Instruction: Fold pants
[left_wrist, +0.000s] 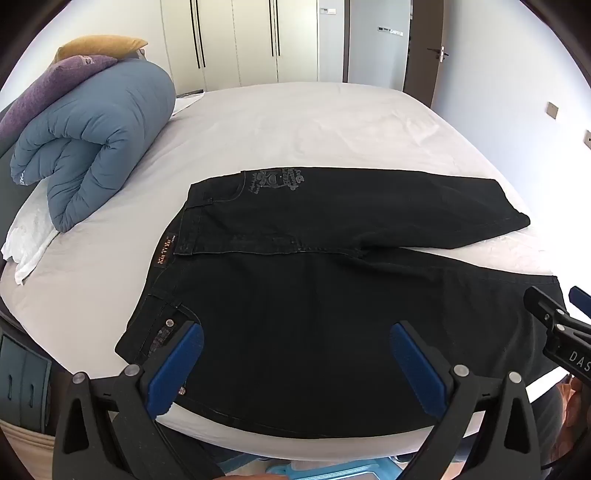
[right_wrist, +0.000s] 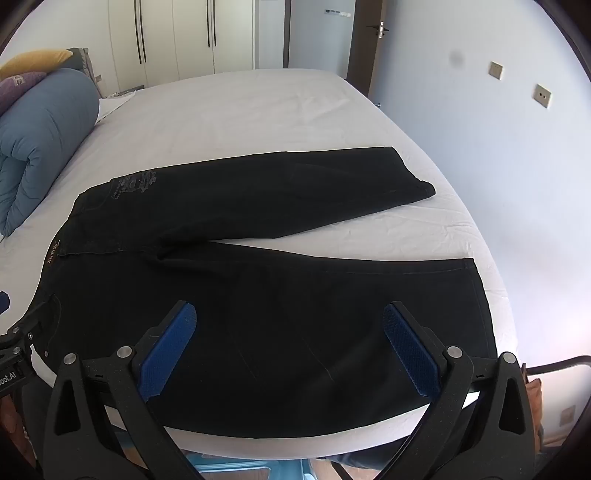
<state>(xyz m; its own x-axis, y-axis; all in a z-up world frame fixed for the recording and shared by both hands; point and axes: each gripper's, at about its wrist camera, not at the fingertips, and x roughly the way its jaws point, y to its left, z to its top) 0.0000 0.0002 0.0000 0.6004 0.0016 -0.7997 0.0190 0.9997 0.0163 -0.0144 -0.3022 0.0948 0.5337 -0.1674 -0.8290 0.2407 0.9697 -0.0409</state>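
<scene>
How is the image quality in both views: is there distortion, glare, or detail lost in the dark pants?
Both views bend the bed edges strongly, with dark lens corners. In the left wrist view the black pants lose nearly all fold detail. In the right wrist view the wall at right is washed out, with one dark smudge.

The pants (left_wrist: 314, 295), centre of the frame, are matt black denim with a pale grey print and a tan, leather-looking waistband patch. Under them the bed (left_wrist: 295, 122) carries a smooth, faintly creased white cloth sheet, and at upper left a puffy matt blue quilt (left_wrist: 96, 140) lies rolled. At the lower edge, the left gripper (left_wrist: 295, 365) and right gripper (right_wrist: 290, 349) are grainy black plastic with textured blue pads and shiny metal pins.
</scene>
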